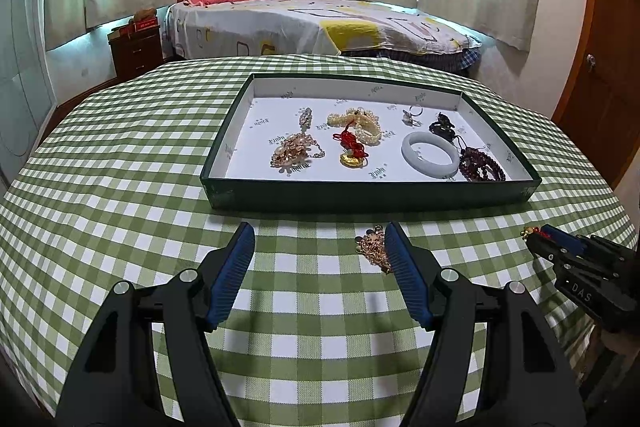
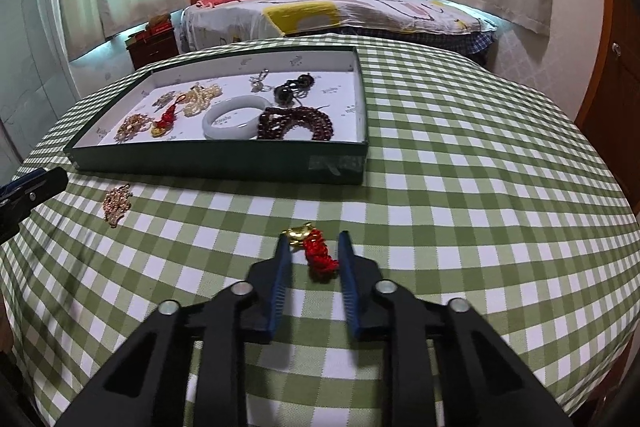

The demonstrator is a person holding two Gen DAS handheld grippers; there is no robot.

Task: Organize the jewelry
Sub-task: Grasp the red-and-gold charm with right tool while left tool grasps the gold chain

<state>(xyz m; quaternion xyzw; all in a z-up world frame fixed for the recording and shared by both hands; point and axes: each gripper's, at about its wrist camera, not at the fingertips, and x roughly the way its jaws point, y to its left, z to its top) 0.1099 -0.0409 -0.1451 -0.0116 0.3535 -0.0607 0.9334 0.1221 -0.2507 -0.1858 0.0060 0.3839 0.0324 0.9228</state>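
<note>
Checked tablecloth point(image 1: 120, 187) | left jaws wide | right jaws pinching red-knot charm point(image 2: 318, 255)

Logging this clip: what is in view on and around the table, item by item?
tablecloth: one, green and white check, over the table
tray: one, dark green, white inside, far side of the table
gold chains: two piles, one in the tray, one on the cloth
red knot charms: two, one in the tray, one in the right claw
pearls: one bunch, cream, tray
bangle: one, white, tray
bead strand: one, dark red, tray
black beads: few, tray
rings: silver, tray, count unclear
bed: one, behind
left claw: open, empty
right claw: closed on a charm
</note>
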